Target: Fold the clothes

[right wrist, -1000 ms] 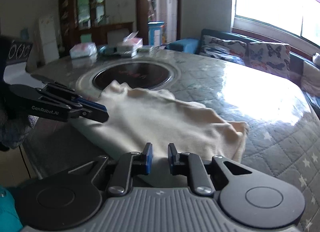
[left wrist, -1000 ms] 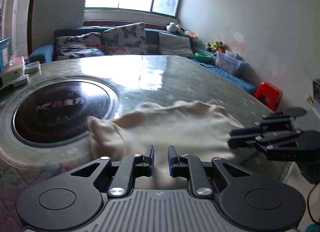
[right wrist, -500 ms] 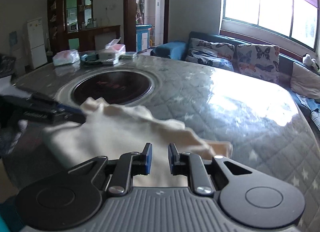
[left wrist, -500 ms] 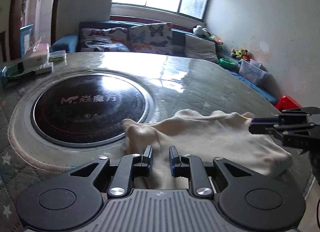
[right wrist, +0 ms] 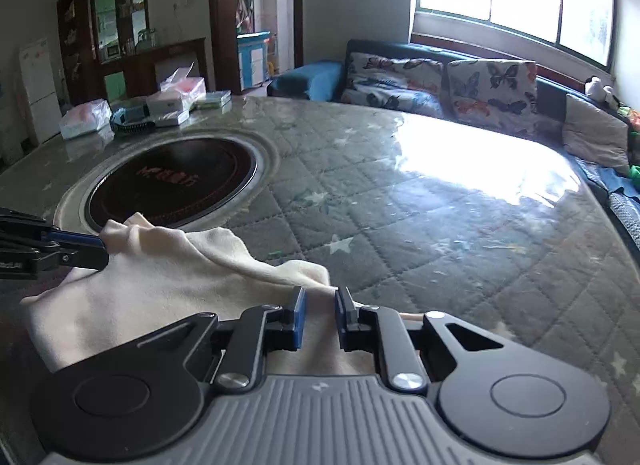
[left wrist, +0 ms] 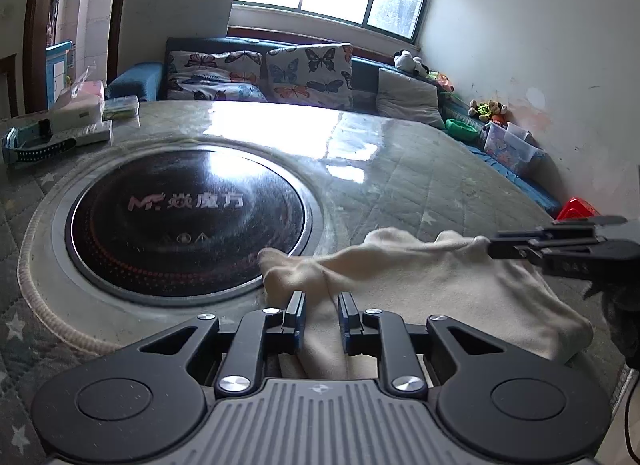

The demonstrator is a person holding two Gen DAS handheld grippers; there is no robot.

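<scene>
A round table under a quilted grey-green star-print cover (left wrist: 420, 185) carried a cream knit garment (left wrist: 420, 289) stretched between the left gripper (left wrist: 320, 307) and right gripper (right wrist: 318, 301), each clamped on a cloth edge, beyond them a black round glass hotplate (left wrist: 188, 221).

hotplate (left wrist: 188, 221) logo: "MF" plus Chinese characters, printed in white on the black glass
rest: nothing else readable

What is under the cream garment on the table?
The cream garment lies on the quilted table cover, its far-left corner beside the black round hotplate. Anything beneath the cloth itself is covered and cannot be seen.
</scene>
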